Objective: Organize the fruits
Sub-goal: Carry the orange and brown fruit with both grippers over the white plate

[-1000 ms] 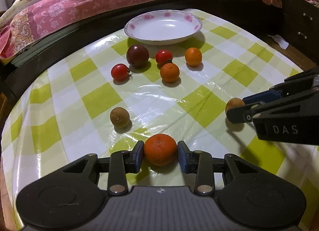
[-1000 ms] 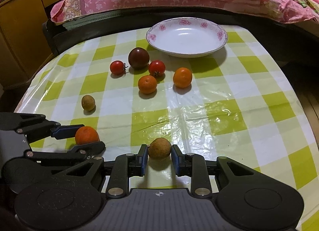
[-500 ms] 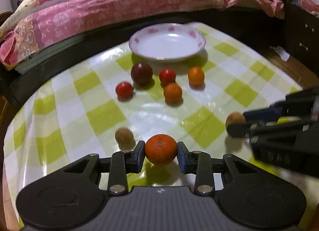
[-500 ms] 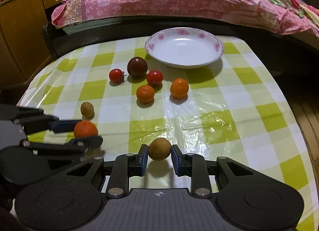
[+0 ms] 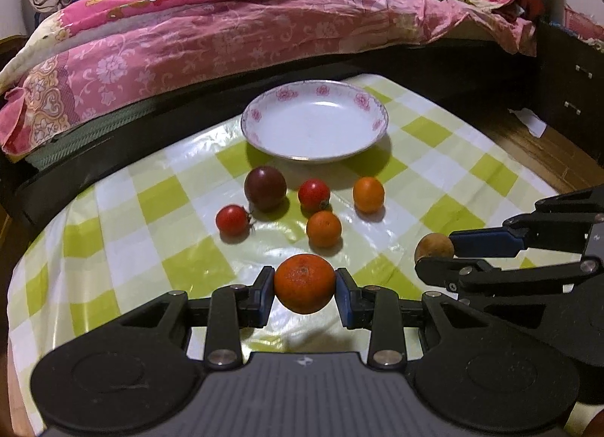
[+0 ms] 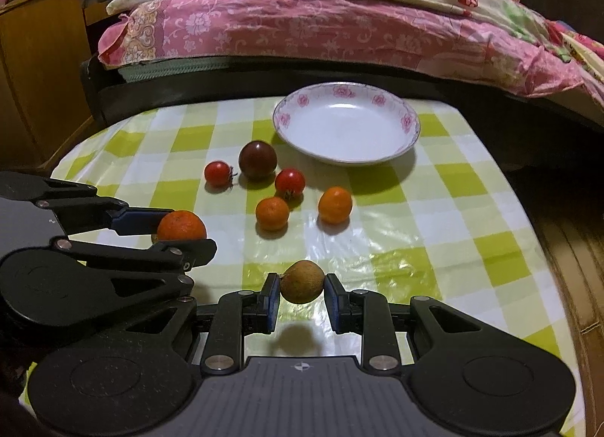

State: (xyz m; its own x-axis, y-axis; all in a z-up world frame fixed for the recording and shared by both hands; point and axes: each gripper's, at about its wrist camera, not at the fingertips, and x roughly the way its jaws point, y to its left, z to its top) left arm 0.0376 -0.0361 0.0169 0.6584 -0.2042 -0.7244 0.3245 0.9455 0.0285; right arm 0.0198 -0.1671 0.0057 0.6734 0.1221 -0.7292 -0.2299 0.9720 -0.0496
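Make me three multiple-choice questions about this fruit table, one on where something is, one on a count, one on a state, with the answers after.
1. Where does the white plate stand?
A. beyond the loose fruits, on the side of the table toward the bed
B. between the two grippers
C. on the bed

2. How many small red tomatoes lie on the checked tablecloth?
A. none
B. two
C. five

3. What is the state of the left gripper?
A. open over the plate
B. shut on nothing
C. shut on the large orange

Answers: 1 A, the plate sits behind the fruit cluster by the bed. 2 B, one tomato lies left of the dark round fruit, the other to its right. 3 C, both pads press the large orange, which hangs off the cloth.
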